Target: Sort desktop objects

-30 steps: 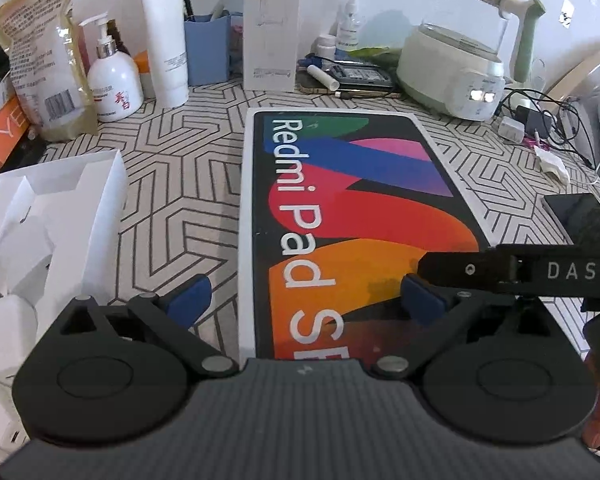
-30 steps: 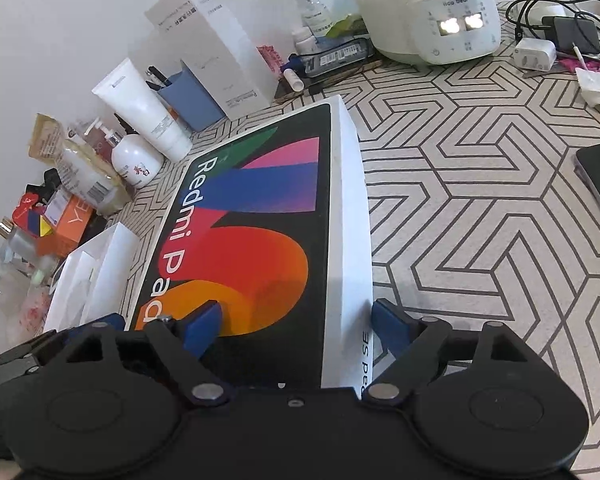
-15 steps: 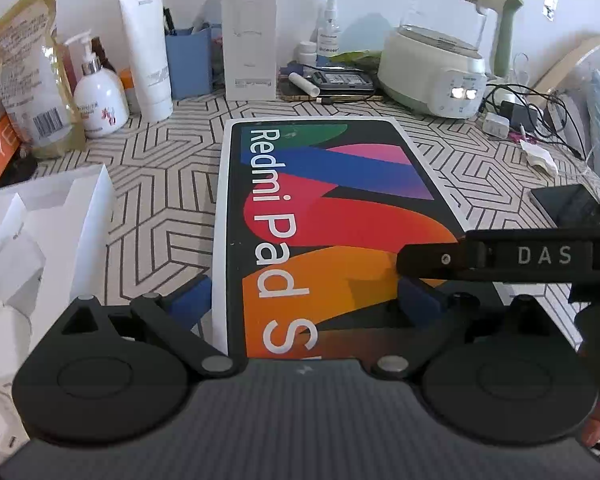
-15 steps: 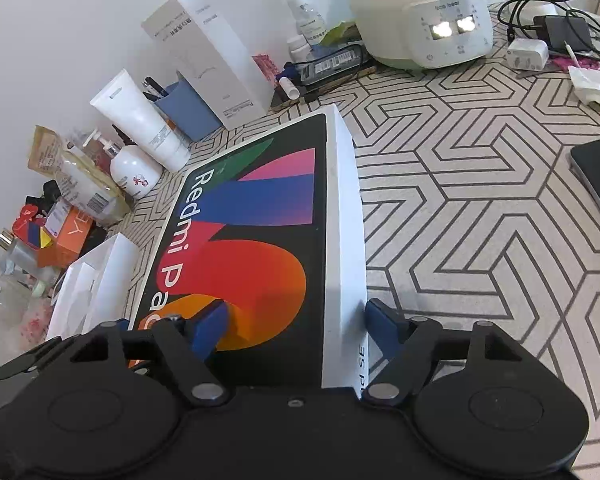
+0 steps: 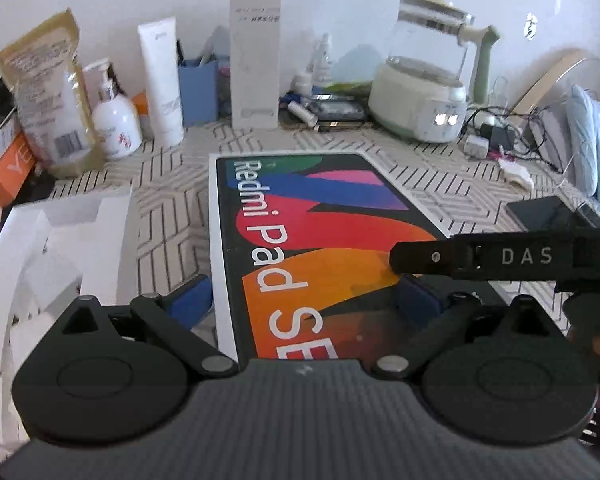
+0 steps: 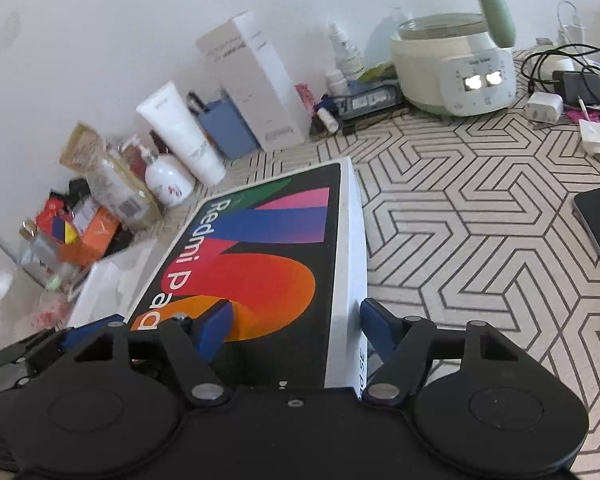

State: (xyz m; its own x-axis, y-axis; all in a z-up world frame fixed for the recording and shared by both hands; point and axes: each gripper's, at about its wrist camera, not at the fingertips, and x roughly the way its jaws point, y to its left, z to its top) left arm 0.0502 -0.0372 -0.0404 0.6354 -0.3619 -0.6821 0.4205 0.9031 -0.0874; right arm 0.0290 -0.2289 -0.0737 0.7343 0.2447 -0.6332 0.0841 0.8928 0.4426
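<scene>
Two tools straddle Redmi Pad box [image 5: 320, 240]; right tool [image 6: 296, 320] closing.

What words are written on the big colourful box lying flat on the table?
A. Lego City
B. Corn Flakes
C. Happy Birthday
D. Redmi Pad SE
D: white letters running along the colourful box spell "Redmi Pad SE" in the left wrist view.
</scene>
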